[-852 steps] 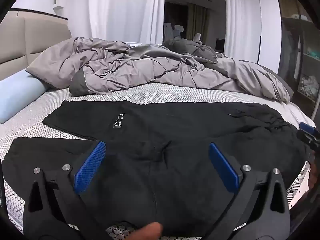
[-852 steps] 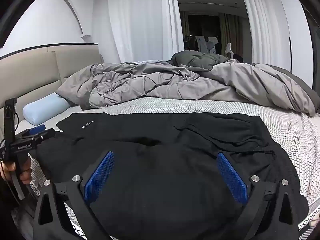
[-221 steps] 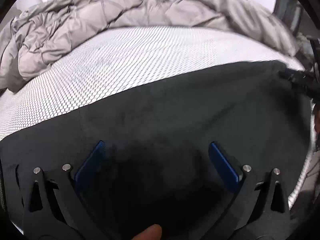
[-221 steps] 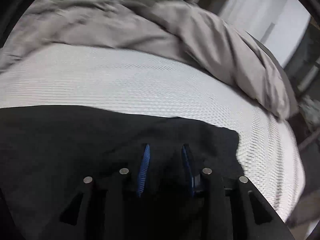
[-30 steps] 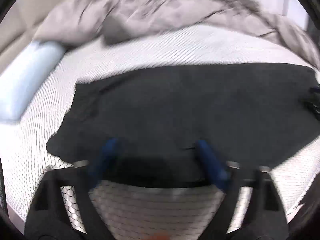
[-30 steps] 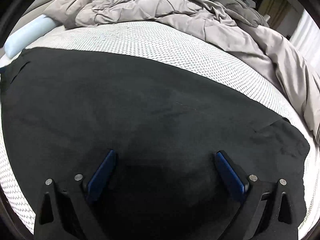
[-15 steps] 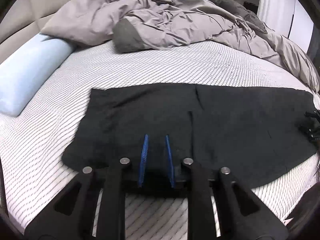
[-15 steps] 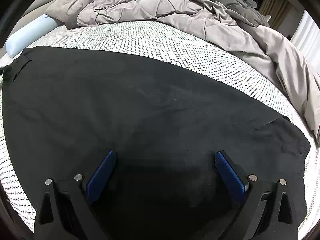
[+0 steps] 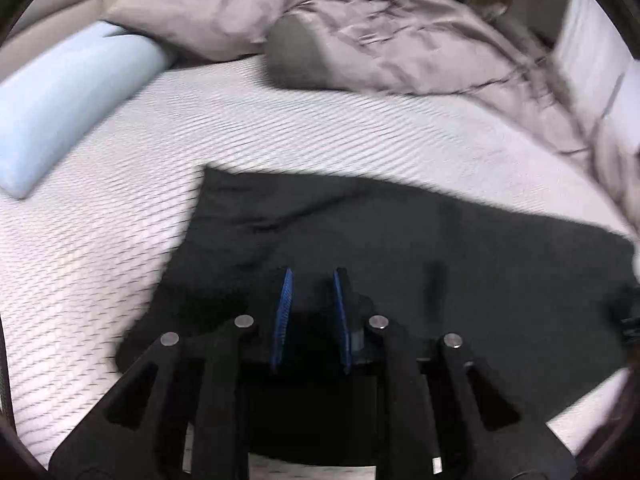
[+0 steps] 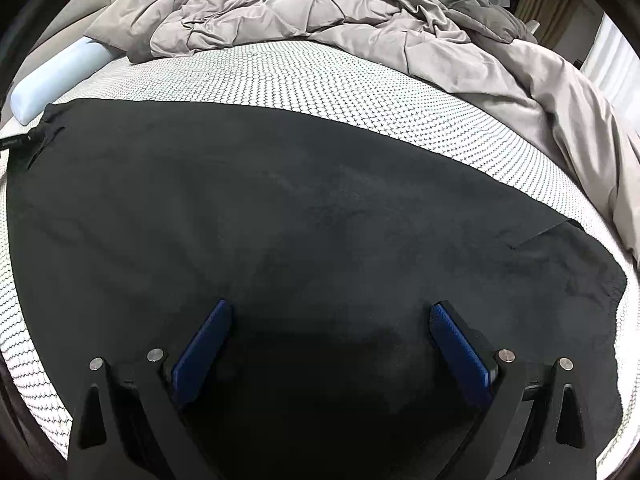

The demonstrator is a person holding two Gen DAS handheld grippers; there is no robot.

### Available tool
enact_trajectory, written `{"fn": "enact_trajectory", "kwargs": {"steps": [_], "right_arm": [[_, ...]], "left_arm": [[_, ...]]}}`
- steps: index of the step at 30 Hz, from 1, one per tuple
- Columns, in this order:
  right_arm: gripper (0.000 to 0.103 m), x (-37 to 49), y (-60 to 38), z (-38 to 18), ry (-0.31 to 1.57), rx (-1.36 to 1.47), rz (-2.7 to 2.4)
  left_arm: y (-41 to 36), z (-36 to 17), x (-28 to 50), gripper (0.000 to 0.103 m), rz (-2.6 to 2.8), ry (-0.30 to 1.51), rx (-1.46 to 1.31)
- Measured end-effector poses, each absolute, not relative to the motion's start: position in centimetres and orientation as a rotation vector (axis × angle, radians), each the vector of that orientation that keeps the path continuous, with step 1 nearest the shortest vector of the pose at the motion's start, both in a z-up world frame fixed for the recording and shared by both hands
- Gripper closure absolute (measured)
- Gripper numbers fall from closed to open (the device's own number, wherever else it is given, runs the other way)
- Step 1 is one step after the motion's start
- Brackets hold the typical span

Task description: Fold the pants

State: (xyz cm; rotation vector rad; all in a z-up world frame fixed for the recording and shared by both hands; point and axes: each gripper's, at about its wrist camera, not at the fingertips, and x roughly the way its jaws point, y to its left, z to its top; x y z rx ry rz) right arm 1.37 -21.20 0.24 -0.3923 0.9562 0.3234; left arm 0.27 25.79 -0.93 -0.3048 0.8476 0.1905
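Two grippers over black pants (image 10: 280, 200), spread flat on the bed (image 10: 320, 80). Left gripper (image 9: 312, 272): fingers just drawn in to a narrow gap, clenched on a pinch of the pants' near edge, remaining cloth ahead and to the right of them. Right gripper (image 10: 331, 306): fingers released, splayed wide, cloth below and between them. Beyond the fingers, rumpled grey duvet (image 10: 320, 8); far left of the left fingers, pale blue pillow (image 9: 60, 100).

left gripper (image 9: 311, 280) jaws just closed, apparently pinching pants (image 9: 440, 248) edge, lifted slightly
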Motion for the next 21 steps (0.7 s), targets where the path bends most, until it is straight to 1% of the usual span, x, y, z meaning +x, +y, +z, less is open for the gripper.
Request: {"fn": "enact_trajectory", "kwargs": {"steps": [3,6,8,12,17,18,19,20,21], "right_arm": [[0.002,1.2,-20.3,0.6,0.957,-0.359,0.367],[0.002,1.0,-19.1,0.4,0.969,-0.356,0.411],[0.002,0.7,-18.5,0.1,0.963,-0.406,0.406],[0.002,1.0,-19.7,0.1,0.964,-0.421,0.352],[0.002,1.3,-21.6,0.7,0.973,-0.351,0.305],[0.002,0.9,-21.4,0.9,0.966,-0.349,0.322],[0.002,0.6,-21.0,1.2,0.962,-0.343,0.349],[0.002,0.1,-20.4,1.5,0.955,-0.336,0.386],[0.002,-0.3,-19.8,1.7,0.949,-0.334,0.411]], "left_arm": [[24.0,-0.8,2.8,0.068,0.189,0.869,-0.245],[23.3,-2.4,5.8,0.068,0.279,0.949,-0.177],[24.8,-3.3,5.6,0.065,0.327,0.945,-0.215],[26.8,-2.8,4.3,0.068,0.383,0.925,-0.253],[23.5,-0.7,2.3,0.067,0.337,0.887,-0.254],[21.7,0.1,1.6,0.064,0.284,0.861,-0.255],[20.1,0.4,1.3,0.054,0.247,0.842,-0.255],[18.6,0.8,1.3,0.047,0.209,0.827,-0.250],[15.8,1.1,1.3,0.034,0.147,0.811,-0.239]]}}
